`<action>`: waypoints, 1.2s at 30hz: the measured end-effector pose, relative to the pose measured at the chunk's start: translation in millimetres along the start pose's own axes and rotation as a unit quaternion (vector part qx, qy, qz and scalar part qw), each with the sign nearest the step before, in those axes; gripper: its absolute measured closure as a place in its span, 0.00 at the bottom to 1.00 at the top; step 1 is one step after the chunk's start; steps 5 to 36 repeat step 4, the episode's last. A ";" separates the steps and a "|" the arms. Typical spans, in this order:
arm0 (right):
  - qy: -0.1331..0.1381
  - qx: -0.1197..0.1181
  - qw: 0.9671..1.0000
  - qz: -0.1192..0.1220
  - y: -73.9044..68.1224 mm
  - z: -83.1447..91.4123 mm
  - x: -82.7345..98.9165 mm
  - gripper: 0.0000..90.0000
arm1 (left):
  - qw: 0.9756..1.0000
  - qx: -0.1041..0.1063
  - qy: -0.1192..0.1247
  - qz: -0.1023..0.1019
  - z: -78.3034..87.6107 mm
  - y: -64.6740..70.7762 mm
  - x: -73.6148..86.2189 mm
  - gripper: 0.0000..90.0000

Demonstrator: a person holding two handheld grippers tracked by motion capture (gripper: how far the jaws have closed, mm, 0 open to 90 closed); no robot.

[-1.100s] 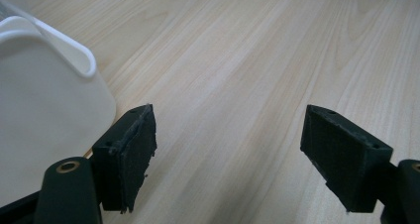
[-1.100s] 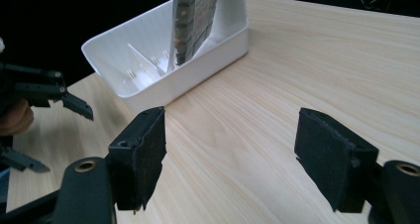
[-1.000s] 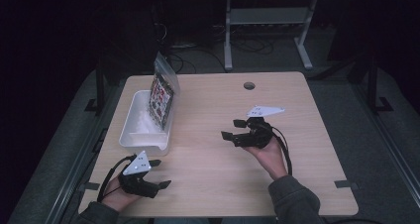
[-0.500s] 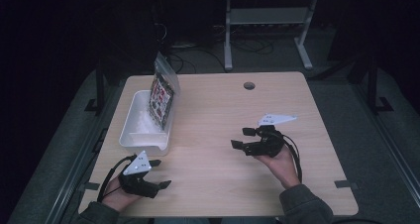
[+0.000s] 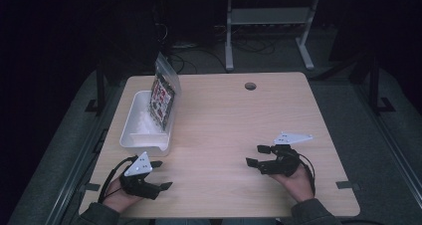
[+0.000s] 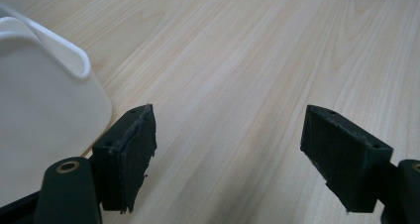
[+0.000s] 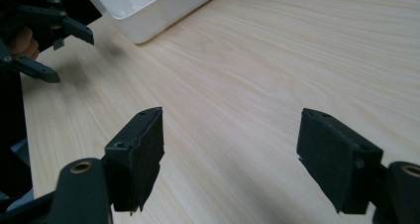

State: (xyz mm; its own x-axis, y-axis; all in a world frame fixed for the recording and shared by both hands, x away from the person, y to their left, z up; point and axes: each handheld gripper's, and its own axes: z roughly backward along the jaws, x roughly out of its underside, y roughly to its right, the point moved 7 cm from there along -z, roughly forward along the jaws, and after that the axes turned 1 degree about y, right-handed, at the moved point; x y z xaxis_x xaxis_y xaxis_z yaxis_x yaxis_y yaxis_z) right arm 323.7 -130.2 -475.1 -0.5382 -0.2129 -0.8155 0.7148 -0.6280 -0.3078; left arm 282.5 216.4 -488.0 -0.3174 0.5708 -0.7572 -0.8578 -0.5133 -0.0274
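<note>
My left gripper rests near the table's front left corner, open, with bare wood between its jaws. Just beyond it stands a white plastic tub, whose rounded corner shows close by in the left gripper view. A clear bag with a printed card stands upright in the tub against its right wall. My right gripper hovers low over the front right of the table, pointing left, open and holding nothing. Its view shows the tub and the left gripper farther off.
The light wooden table has a round cable hole near its far edge. A metal stand and cables sit on the dark floor beyond. The room around is dim.
The right hand has moved back toward the front right of the table and lower, its jaws staying wide. The left hand has kept still.
</note>
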 end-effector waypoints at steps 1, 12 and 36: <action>0.002 0.000 1.000 -0.004 0.0 1.9 1.8 0.28 | 1.000 0.000 0.001 0.001 0.0 0.0 -0.2 0.23; 0.006 0.001 1.000 -0.007 -0.3 5.4 6.0 0.28 | 1.000 0.001 0.003 0.002 -0.4 0.1 -0.4 0.23; 0.006 0.001 1.000 -0.007 -0.3 5.4 6.0 0.28 | 1.000 0.001 0.003 0.002 -0.4 0.1 -0.4 0.23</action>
